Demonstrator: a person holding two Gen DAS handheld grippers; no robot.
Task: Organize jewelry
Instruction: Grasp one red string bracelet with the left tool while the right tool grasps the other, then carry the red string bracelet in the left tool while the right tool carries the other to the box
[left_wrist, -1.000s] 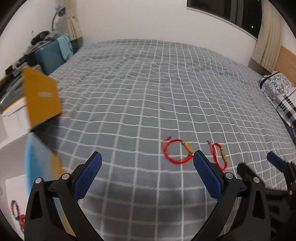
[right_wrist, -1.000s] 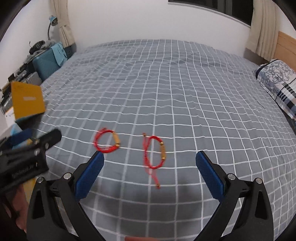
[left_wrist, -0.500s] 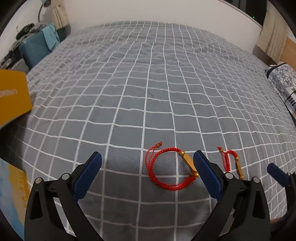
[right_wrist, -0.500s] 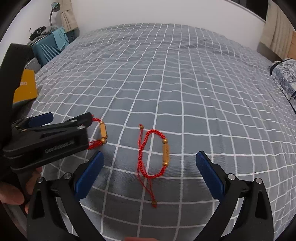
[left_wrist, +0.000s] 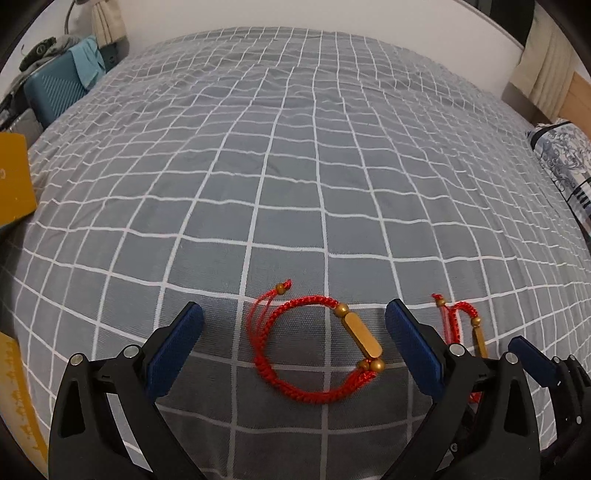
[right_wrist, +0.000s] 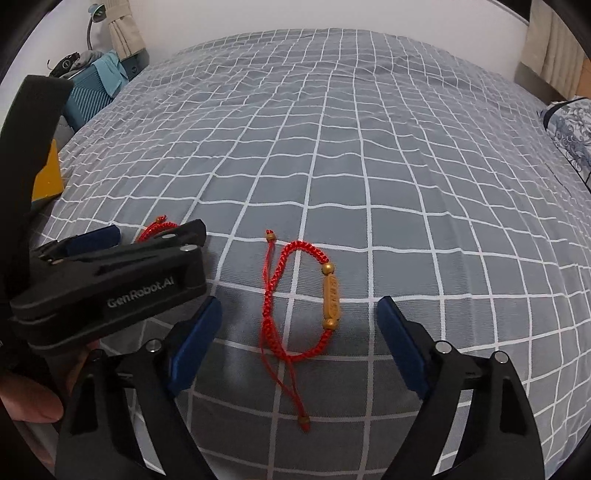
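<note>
Two red braided cord bracelets with gold bar beads lie on the grey checked bedspread (left_wrist: 295, 166). The round one (left_wrist: 314, 350) lies between the open jaws of my left gripper (left_wrist: 295, 343). The second bracelet (right_wrist: 299, 299), with long loose tails, lies between the open jaws of my right gripper (right_wrist: 299, 336). It also shows in the left wrist view (left_wrist: 461, 321), partly hidden behind my left gripper's right finger. In the right wrist view my left gripper (right_wrist: 140, 236) is at the left and covers most of the round bracelet (right_wrist: 159, 227). Both grippers are empty.
A yellow-orange card or box (left_wrist: 14, 177) stands off the bed's left edge. A teal suitcase (left_wrist: 55, 88) with clothes on it sits at the far left. A patterned pillow (left_wrist: 565, 166) lies at the right, by a wooden headboard (left_wrist: 580, 88).
Both grippers have moved forward and down toward the bed. Each bracelet now lies between a gripper's open fingers. The bracelets have not moved.
</note>
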